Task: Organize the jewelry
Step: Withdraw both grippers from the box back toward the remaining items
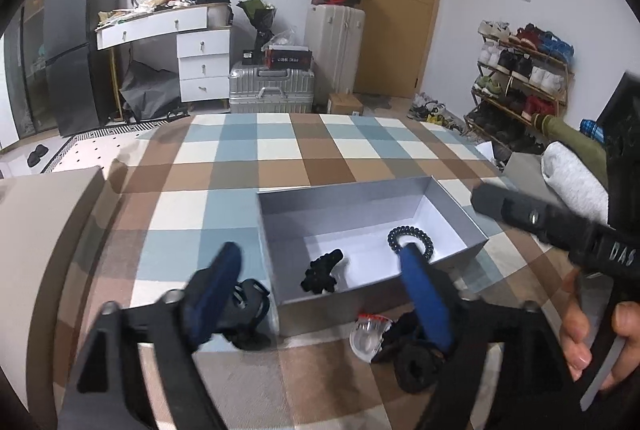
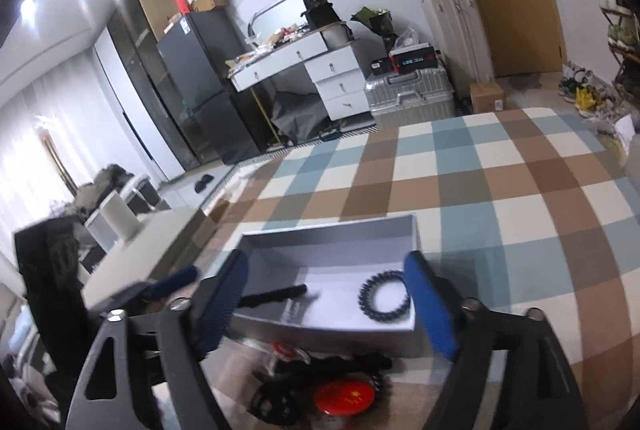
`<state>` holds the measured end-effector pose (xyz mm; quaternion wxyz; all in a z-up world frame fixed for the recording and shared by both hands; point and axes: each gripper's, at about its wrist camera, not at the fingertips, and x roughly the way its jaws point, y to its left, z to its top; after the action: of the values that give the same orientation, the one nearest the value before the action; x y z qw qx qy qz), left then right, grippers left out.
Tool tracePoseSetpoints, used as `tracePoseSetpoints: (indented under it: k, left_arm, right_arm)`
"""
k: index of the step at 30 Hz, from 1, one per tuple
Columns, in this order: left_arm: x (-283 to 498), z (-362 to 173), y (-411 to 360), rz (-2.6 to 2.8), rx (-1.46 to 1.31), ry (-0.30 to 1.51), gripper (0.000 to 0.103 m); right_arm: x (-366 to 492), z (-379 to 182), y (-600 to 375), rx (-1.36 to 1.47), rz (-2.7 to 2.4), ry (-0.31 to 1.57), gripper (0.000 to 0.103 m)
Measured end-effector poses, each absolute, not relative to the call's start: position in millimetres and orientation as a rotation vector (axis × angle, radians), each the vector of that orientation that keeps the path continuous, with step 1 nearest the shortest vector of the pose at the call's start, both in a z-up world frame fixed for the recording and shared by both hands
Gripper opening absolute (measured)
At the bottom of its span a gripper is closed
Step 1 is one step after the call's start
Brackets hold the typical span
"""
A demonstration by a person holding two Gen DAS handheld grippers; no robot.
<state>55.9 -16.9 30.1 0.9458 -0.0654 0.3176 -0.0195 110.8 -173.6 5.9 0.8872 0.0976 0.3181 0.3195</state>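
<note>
Box [image 1: 460, 218] holds two items: coiled hair tie [image 1: 410, 238], black hairpiece [image 1: 322, 270].

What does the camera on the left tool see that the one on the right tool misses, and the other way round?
Only the left view shows the shoe rack, the person's hand on the other tool, and a clear plastic piece in front of the box.

Only the right view shows a red round badge near the camera and the white curtains.

Both show the grey box on the checked cloth, with a black coil hair tie and another black accessory inside.
</note>
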Motion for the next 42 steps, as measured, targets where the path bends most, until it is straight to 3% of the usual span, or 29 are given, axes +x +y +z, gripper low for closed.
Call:
tracePoseSetpoints:
  k: [4, 5, 36, 40, 42]
  left_arm:
    - [42.3, 30.3, -12.5, -0.022, -0.143, 0.64, 0.097]
    - [39.2, 30.2, -12.0, -0.017, -0.142, 0.637, 0.102]
    - [19.9, 6.8, -10.1, -0.021, -0.095, 0.72, 0.102]
    - [19.5, 5.8, -11.2, -0.027, -0.093, 0.728, 0.102]
    - [19.7, 5.4, -11.6, -0.027, -0.088, 0.73, 0.102]
  right_arm:
    - [101.6, 1.6, -176.9, 0.148, 0.644, 0.681, 0.103]
    - [99.4, 0.4, -178.3, 0.141, 0.641, 0.683, 0.103]
    - [66.7, -48.0, -165.8, -0.173, 0.587, 0.857, 0.103]
    - [62.0, -54.2, -159.4, -0.206, 0.609, 0.866, 0.1]
    - [60.2, -55.9, -157.1, -0.216, 0.631, 0.872, 0.091]
